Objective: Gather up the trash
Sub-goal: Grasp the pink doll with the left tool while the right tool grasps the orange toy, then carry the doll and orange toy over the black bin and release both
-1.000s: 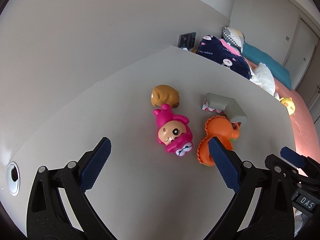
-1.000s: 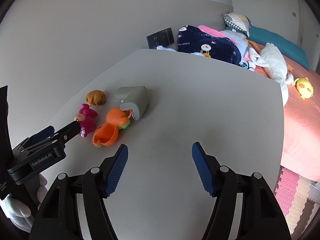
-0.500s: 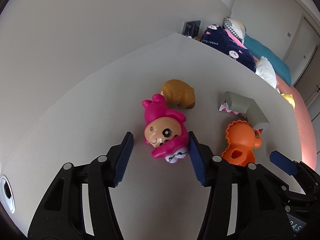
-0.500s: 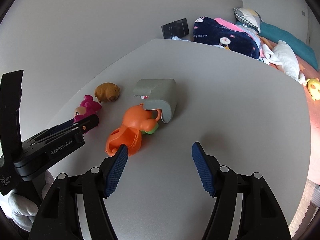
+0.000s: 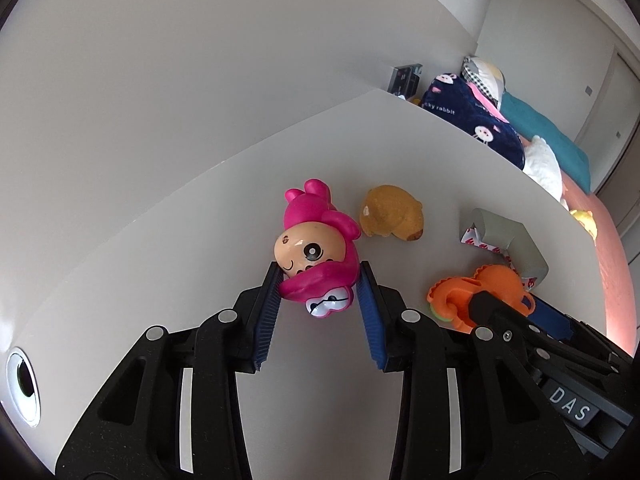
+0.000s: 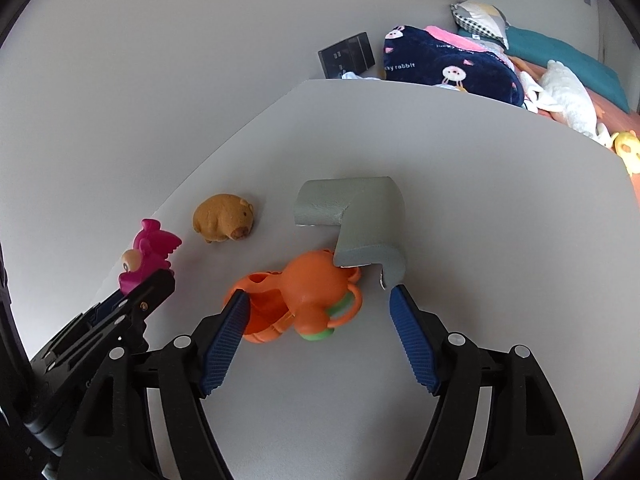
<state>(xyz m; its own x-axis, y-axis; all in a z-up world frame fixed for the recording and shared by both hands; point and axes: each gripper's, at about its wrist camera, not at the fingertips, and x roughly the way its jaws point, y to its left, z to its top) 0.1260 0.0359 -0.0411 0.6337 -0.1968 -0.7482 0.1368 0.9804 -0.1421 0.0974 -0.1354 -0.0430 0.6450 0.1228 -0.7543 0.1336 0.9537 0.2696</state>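
A pink doll-head toy (image 5: pixel 316 252) lies on the white table (image 5: pixel 200 240). My left gripper (image 5: pixel 320 284) is shut on its lower part, both blue pads touching it. The toy also shows in the right wrist view (image 6: pixel 150 256). An orange plastic toy (image 6: pixel 304 296) lies between the open jaws of my right gripper (image 6: pixel 318 300), whose left pad (image 6: pixel 224 332) is at its edge. A grey foam corner guard (image 6: pixel 360 220) rests against the orange toy, just beyond the right fingertip. A brown bear-like toy (image 6: pixel 224 222) sits further back.
The table meets a white wall on the left. A cable hole (image 5: pixel 22 384) is in the near left table corner. Beyond the far edge is a bed with a navy blanket (image 6: pixel 444 64), pillows and plush toys. A black wall panel (image 6: pixel 348 56) stands behind the table.
My left gripper moved forward and closed onto the pink toy. My right gripper advanced until the orange toy lies between its open fingers.
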